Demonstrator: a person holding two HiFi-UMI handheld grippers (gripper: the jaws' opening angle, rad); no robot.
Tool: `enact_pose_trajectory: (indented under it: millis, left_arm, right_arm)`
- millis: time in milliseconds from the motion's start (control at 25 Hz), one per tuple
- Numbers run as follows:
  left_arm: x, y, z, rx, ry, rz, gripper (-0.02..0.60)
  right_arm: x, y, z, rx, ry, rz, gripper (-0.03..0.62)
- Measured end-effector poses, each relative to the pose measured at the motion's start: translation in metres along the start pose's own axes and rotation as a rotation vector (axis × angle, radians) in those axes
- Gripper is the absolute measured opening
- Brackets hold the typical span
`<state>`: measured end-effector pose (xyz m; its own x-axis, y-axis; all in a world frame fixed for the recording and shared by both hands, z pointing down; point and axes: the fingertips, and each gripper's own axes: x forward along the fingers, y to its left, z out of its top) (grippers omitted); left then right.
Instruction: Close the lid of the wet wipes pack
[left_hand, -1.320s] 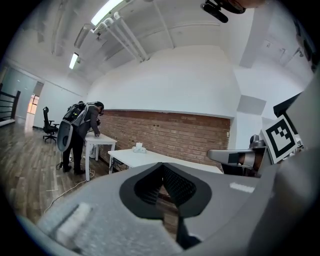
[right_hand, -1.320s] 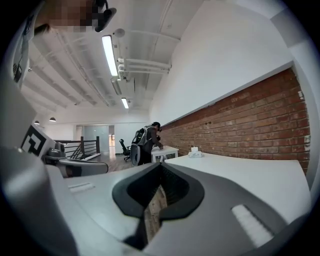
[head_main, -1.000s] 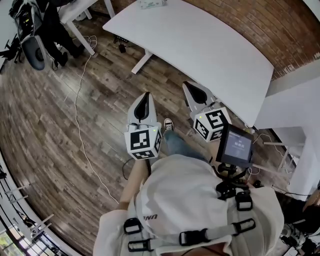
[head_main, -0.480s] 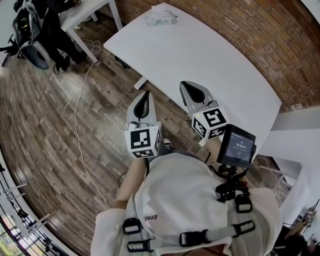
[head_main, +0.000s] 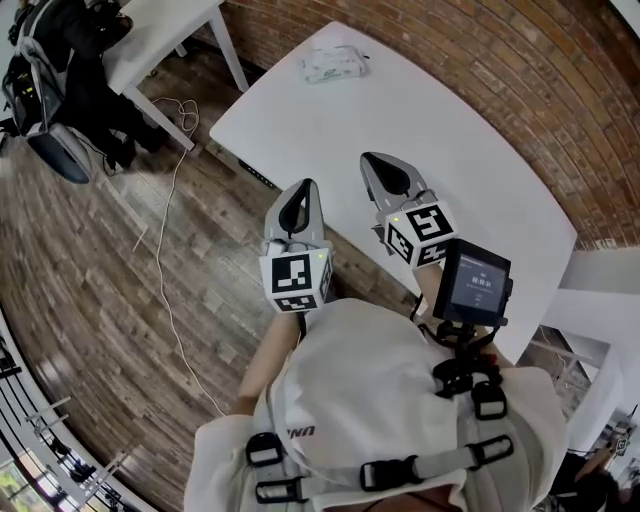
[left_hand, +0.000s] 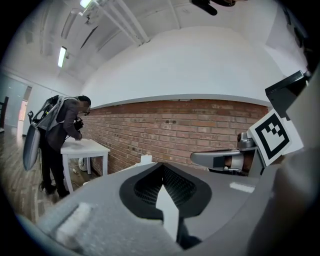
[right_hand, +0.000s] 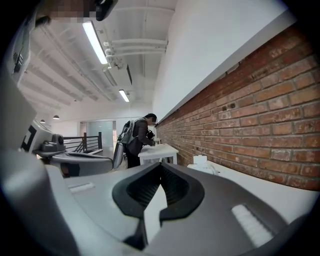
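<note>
The wet wipes pack (head_main: 333, 64) lies well ahead of two empty, pressed-together claws, nearer the right claw (head_main: 374, 160) than the left claw (head_main: 303, 186).

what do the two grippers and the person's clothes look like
The left gripper and the right gripper are both light grey shells with black ribbed pads lining the jaws. Each carries a white cube printed with black square markers, plus a small green light. A black screen unit sits by the right one. The person wears a pale top under grey straps with black buckles.
</note>
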<state>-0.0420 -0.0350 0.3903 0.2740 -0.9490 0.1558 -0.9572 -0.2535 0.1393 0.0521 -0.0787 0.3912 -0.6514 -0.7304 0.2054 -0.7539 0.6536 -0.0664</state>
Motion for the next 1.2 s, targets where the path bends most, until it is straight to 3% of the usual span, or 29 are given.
enact_pose_trajectory:
  millis: [360,680,840,1200]
  left_arm:
    - [0.083,0.056,0.003,-0.024,0.057,-0.074,0.001]
    - [0.113,0.062,-0.004,-0.040,0.096,-0.078,0.001]
    - [0.121,0.071,-0.012,-0.049,0.137,-0.054,0.000]
    - [0.143,0.077,-0.036,-0.069,0.206,-0.049,0.000]
  right_arm:
    - [0.112,-0.071,0.031,-0.096,0.050,-0.069,0.006]
    - [0.213,-0.143,0.040,-0.196,0.142,-0.023,0.006]
    - [0.275,-0.170,0.031,-0.226,0.229,0.026,0.006]
    - [0.377,-0.229,-0.001,-0.270,0.434,0.030,0.006]
